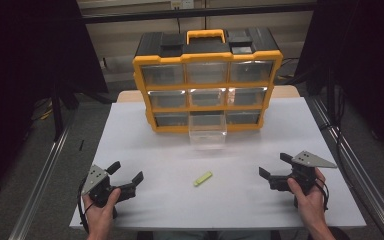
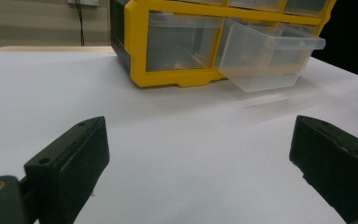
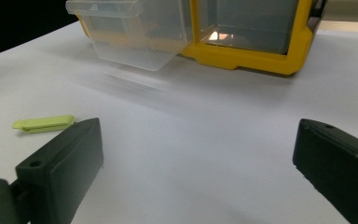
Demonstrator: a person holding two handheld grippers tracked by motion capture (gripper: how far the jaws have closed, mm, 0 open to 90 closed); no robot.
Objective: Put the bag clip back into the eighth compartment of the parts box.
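Two grippers rested near your edge of the white table (image 1: 130,135), and you held both with jaws spread wide and nothing between them. Your left gripper (image 1: 125,180) sat to the left of the yellow-green clip (image 1: 203,178); your right gripper (image 1: 272,172) sat to its right. The clip lay flat on the table between them, in front of the yellow organiser (image 1: 207,90) and well apart from it, just nearer you than the clear drawer (image 1: 207,131) pulled out of the organiser's bottom row, middle column.

In the right gripper view the clip (image 3: 43,123) lay just beyond the tip of the left-hand jaw, off to the side of the gap rather than inside it. Its long axis ran at a slant across the table, the far end tipped toward the organiser's right side. By my judgement the two grippers stood about equally far from the clip, the right one perhaps a little farther. Either would have needed to swing inward toward the clip and close across its narrow width
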